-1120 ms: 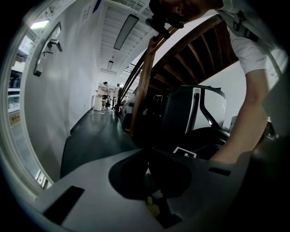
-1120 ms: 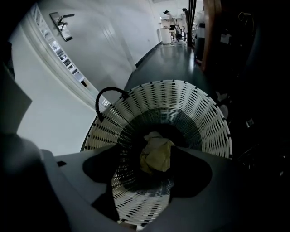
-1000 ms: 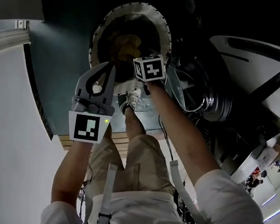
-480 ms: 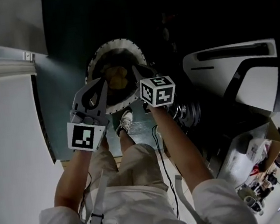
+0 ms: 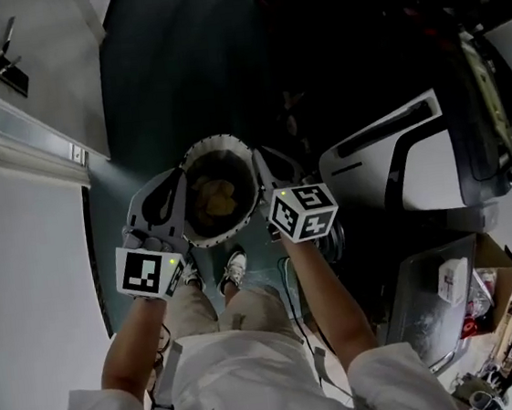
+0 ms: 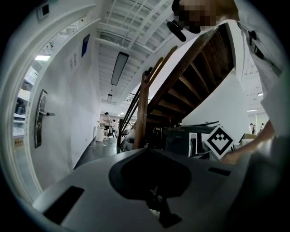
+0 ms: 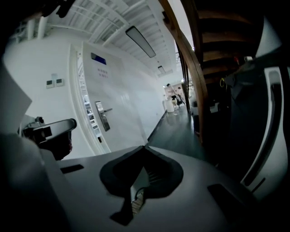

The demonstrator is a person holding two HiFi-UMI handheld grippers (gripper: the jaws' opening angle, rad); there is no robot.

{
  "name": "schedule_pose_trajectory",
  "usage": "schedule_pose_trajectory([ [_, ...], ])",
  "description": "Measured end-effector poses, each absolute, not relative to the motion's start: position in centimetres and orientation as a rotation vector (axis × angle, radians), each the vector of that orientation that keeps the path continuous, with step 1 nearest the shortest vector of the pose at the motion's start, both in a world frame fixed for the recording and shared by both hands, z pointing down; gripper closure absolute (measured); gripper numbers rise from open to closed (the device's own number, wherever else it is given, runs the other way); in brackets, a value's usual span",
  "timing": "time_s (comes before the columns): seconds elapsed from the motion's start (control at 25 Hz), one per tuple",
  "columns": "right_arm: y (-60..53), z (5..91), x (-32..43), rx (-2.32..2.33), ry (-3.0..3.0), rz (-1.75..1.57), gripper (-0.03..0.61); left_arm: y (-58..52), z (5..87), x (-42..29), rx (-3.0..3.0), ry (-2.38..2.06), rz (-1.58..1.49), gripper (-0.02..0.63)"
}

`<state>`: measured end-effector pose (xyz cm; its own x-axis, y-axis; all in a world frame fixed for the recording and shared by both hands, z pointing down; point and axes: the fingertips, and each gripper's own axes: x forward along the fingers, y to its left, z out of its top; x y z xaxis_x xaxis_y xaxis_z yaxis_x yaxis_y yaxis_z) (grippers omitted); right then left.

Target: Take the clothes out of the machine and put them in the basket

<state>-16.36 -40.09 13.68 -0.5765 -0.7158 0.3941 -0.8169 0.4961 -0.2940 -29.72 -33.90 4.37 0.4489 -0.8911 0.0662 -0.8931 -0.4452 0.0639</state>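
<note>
My left gripper [image 5: 173,183] and right gripper [image 5: 263,160] are both closed on nothing. The basket [image 5: 217,140] holding yellowish clothes [image 5: 214,195] sits below, between them. The white machine [image 5: 389,161] lies beyond my right gripper, probably nearer that hand.

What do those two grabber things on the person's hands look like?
The left gripper and right gripper are grey, with tapering jaws. Each carries a white cube printed with black square markers. The person wears white short sleeves.

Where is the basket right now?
Head view, centre: the basket sits on the floor, seen between left gripper and right gripper, beyond the person's shoes.
</note>
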Motion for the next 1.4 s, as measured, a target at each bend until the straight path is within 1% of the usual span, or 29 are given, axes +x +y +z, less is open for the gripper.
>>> schedule_pose_trajectory([
  [0.36,-38.1,-2.7,-13.3,1.418,-2.776,0.391,0.565,-31.6,-8.2,-30.3,2.700,-1.681,-0.150,0.600],
  [0.68,-34.3,-11.6,-9.8,1.471,-2.837,0.144,0.565,-28.6,-16.2,-32.8,2.744,-1.758,-0.286,0.600],
  [0.84,-32.8,-13.7,-7.7,1.524,-2.829,0.077,0.564,-27.1,-18.2,-34.6,2.713,-1.806,-0.343,0.600],
  [1.0,-31.6,-13.8,-5.2,1.624,-2.756,0.062,0.565,-25.4,-19.2,-36.5,2.681,-1.885,-0.358,0.600],
  [1.2,-30.5,-12.9,-3.3,1.739,-2.664,0.089,0.563,-25.5,-18.2,-38.8,2.613,-1.962,-0.314,0.600],
  [1.4,-30.7,-13.5,-2.8,1.772,-2.644,0.046,0.563,-26.4,-18.3,-38.8,2.625,-1.951,-0.308,0.600],
])
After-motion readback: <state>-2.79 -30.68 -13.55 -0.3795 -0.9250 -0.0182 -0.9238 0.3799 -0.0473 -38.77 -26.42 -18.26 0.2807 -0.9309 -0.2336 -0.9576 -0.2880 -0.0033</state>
